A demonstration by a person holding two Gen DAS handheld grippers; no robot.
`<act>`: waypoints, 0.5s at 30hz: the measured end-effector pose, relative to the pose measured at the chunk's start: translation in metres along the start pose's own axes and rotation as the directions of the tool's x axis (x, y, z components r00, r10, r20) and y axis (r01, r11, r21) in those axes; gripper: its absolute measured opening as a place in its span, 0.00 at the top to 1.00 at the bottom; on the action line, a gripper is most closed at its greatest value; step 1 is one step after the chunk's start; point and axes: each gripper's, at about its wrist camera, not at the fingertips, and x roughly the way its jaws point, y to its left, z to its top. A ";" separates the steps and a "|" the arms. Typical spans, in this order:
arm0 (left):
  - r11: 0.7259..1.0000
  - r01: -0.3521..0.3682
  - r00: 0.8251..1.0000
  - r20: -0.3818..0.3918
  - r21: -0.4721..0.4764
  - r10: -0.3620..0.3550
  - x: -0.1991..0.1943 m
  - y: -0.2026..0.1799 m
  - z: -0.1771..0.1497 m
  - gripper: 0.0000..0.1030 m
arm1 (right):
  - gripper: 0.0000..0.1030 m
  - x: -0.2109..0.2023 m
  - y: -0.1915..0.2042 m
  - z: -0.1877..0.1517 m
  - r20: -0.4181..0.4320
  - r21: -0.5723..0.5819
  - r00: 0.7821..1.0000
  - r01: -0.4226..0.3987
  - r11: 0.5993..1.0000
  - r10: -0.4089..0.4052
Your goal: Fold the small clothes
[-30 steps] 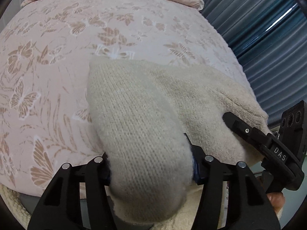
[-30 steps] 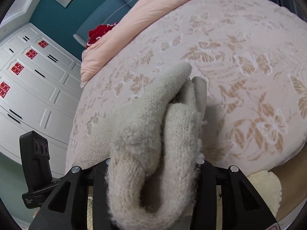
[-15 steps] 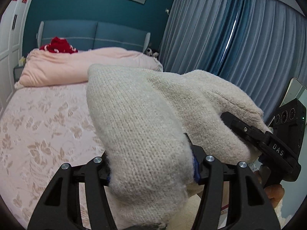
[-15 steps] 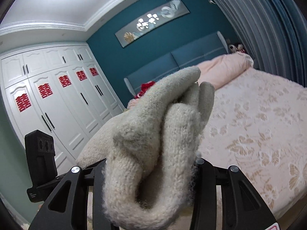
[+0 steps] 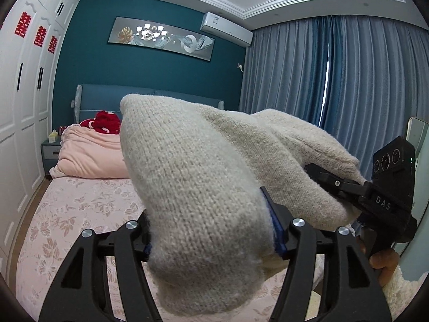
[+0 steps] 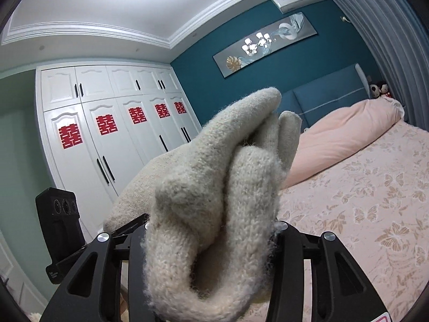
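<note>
Item: cream knitted garment (image 5: pixel 203 201), woolly, bunched; exact type cannot be told. Position: held up in the air above the bed (image 5: pixel 80 209), spanning between both grippers, clear of the bedspread.

Left gripper (image 5: pixel 211 228): closed onto a thick fold of the knit; fabric fills the gap between the fingers and bulges forward over them.

Right gripper (image 6: pixel 211 230): likewise clamped on a doubled-over wad of the same garment, folds standing up in front of the lens. Seen from the left wrist view, it sits at the right edge, pinching the far end of the knit.

Surroundings: bed with pink butterfly-print cover; pink duvet (image 5: pixel 88 158) rolled at the head end; red item (image 5: pixel 106 122) on the duvet; blue headboard (image 6: pixel 329 94); white wardrobe (image 6: pixel 112 139) with red paper emblems; blue curtains (image 5: pixel 321 75); wall picture (image 5: pixel 161 39); air conditioner (image 5: pixel 228 29); bedside cabinet (image 5: pixel 49 151).
</note>
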 end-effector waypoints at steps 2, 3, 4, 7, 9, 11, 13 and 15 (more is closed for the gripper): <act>1.000 -0.014 0.999 -0.053 -0.020 0.013 0.016 0.023 -0.024 0.37 | 0.57 0.030 -0.019 -0.034 -0.082 0.028 0.996 0.046 0.999 -0.044; 0.999 -0.022 0.996 -0.083 -0.034 0.019 0.023 0.034 -0.040 0.36 | 0.54 0.047 -0.031 -0.055 -0.138 0.042 0.989 0.062 0.997 -0.056; 0.998 -0.045 0.992 -0.118 -0.054 0.039 0.035 0.048 -0.062 0.35 | 0.50 0.067 -0.048 -0.081 -0.211 0.058 0.975 0.080 0.995 -0.066; 0.981 -0.147 0.950 -0.296 -0.128 0.104 0.076 0.091 -0.146 0.31 | 0.48 0.115 -0.113 -0.174 -0.486 0.151 0.863 0.237 0.960 -0.137; 0.952 -0.260 0.868 -0.471 -0.160 0.158 0.096 0.114 -0.213 0.33 | 0.51 0.113 -0.142 -0.224 -0.590 0.169 0.783 0.358 0.918 -0.197; 0.928 -0.333 0.815 -0.547 -0.169 0.193 0.088 0.126 -0.260 0.33 | 0.52 0.090 -0.154 -0.244 -0.580 0.198 0.787 0.387 0.901 -0.211; 0.911 -0.351 0.814 -0.551 -0.218 0.182 0.066 0.132 -0.278 0.33 | 0.49 0.077 -0.155 -0.244 -0.566 0.189 0.793 0.391 0.901 -0.226; 0.889 -0.356 0.827 -0.539 -0.288 0.157 0.051 0.139 -0.283 0.28 | 0.44 0.078 -0.154 -0.236 -0.564 0.169 0.791 0.392 0.904 -0.237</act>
